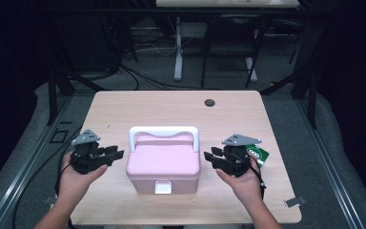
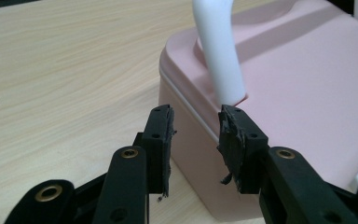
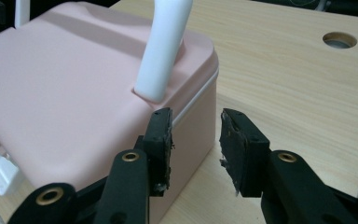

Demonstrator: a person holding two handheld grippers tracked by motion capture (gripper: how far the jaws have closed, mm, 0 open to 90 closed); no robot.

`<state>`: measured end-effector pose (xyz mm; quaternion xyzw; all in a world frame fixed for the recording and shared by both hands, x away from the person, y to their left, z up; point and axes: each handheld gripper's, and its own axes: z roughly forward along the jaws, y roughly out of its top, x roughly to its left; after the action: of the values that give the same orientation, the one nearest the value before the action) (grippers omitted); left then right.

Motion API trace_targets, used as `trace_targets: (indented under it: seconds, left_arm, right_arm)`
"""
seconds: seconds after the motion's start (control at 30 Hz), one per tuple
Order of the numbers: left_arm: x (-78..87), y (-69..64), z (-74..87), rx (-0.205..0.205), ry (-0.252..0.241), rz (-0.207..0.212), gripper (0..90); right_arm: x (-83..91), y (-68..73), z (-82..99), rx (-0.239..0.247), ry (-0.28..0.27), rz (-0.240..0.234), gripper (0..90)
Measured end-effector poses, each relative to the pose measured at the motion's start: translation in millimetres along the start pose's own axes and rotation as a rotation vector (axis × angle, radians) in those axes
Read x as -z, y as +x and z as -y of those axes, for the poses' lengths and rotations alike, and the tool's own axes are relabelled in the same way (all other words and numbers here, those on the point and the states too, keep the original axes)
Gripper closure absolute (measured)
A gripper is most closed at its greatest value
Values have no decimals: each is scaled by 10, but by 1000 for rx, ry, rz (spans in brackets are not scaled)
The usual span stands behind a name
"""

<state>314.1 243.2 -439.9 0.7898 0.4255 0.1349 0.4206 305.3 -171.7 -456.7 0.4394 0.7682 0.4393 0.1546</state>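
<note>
A pink lidded box (image 1: 164, 162) with a white handle (image 1: 164, 130) stands upright on the middle of the wooden table (image 1: 171, 107). My left gripper (image 1: 112, 155) hovers just left of the box, open, its fingertips pointing at the box's side and apart from it. In the left gripper view the box (image 2: 307, 84) and its handle post (image 2: 219, 51) lie beyond the open gripper (image 2: 196, 133). My right gripper (image 1: 212, 157) hovers just right of the box, open and holding nothing. The right gripper view has the box's corner (image 3: 65, 84) and handle (image 3: 165, 46) past the gripper (image 3: 196, 137).
A white latch (image 1: 163, 187) sits on the box's front wall. A green packet (image 1: 258, 155) lies on the table under my right hand. A round cable hole (image 1: 209, 102) is at the table's far side. Dark floor, cables and table legs lie beyond.
</note>
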Motion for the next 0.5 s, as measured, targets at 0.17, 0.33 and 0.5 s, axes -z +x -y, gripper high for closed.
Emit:
trace_targets:
  seconds: [0.17, 0.33, 0.5]
  left_arm:
    - [41, -33, -92, -10, -1, 12, 630]
    - [-14, -64, -161, -19, 6, 27, 616]
    - [-127, -99, -214, -12, 16, 48, 594]
  right_arm:
    - [61, 22, -119, 3, -17, -21, 632]
    - [57, 41, -173, 0, -31, -38, 627]
    - [10, 81, -208, 9, -24, -53, 618]
